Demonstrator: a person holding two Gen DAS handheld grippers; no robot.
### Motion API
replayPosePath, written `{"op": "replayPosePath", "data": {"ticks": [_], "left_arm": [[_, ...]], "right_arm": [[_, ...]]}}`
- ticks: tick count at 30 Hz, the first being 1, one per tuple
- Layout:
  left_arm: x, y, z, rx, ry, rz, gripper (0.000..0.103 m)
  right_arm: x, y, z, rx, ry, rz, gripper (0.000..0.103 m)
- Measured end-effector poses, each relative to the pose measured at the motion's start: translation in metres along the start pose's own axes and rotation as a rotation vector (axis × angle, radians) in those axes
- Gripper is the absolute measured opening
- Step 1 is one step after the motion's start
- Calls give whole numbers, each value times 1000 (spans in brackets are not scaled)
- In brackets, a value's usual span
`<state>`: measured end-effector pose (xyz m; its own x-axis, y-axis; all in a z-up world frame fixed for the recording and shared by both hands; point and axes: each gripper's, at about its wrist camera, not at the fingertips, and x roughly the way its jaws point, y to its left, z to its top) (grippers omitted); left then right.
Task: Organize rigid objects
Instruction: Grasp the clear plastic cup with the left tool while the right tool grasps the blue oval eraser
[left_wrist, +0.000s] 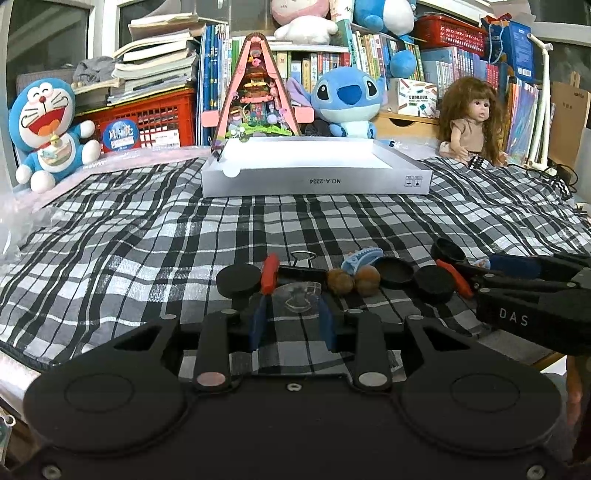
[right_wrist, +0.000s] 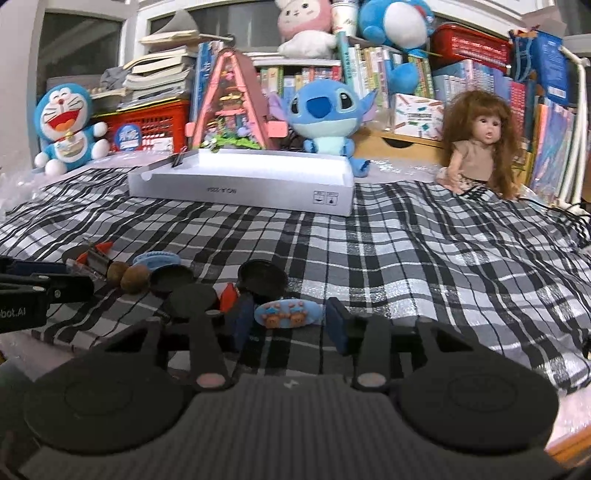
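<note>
On the checked cloth lie small items. In the left wrist view my left gripper (left_wrist: 293, 321) is open, its blue pads on either side of a clear plastic piece (left_wrist: 300, 295). Beyond it lie a black binder clip (left_wrist: 301, 267), two brown nuts (left_wrist: 354, 281), a blue hair claw (left_wrist: 360, 258) and a black lid (left_wrist: 396, 272). In the right wrist view my right gripper (right_wrist: 290, 323) is open around a blue oval hair clip with bears (right_wrist: 288, 313), not touching it. A white shallow box (left_wrist: 314, 173) stands further back; it also shows in the right wrist view (right_wrist: 243, 184), with a binder clip (right_wrist: 177, 159) at its left corner.
Plush toys, a doll (left_wrist: 469, 118), a pink triangular model house (left_wrist: 255, 96), red crates and shelves of books line the back. The right gripper's body (left_wrist: 532, 291) reaches in from the right in the left wrist view. The cloth's front edge (left_wrist: 22, 350) is near.
</note>
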<state>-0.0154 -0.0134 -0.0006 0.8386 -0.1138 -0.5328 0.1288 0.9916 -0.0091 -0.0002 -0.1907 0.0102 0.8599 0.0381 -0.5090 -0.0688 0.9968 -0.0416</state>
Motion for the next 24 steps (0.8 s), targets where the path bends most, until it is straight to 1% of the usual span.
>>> {"op": "replayPosePath", "data": {"ticks": [5, 7, 8, 9, 10, 11, 12, 17, 24], "left_arm": [[3, -3, -1, -16, -8, 4, 33], [4, -2, 0, -35, -11, -8, 36], [4, -2, 0, -48, -13, -14, 37], [5, -2, 0, -60, -13, -17, 37], [5, -1, 0, -67, -13, -18, 37], [6, -2, -1, -69, -12, -15, 33], [6, -2, -2, -71, -15, -10, 27], [0, 2, -2, -98, -36, -2, 26], [-18, 5, -2, -72, -86, 11, 26]], "right_arm": [[-1, 1, -3, 39, -16, -33, 63], [-2, 1, -4, 53, -21, -37, 61], [-2, 2, -5, 58, -23, -37, 59], [-3, 2, -5, 67, -25, -33, 51], [-3, 3, -6, 74, -27, -30, 47], [-4, 3, -6, 80, -29, -28, 44], [-4, 4, -6, 83, -31, -29, 44], [-5, 3, -5, 107, -33, -20, 43], [-13, 1, -1, 115, -47, -18, 43]]}}
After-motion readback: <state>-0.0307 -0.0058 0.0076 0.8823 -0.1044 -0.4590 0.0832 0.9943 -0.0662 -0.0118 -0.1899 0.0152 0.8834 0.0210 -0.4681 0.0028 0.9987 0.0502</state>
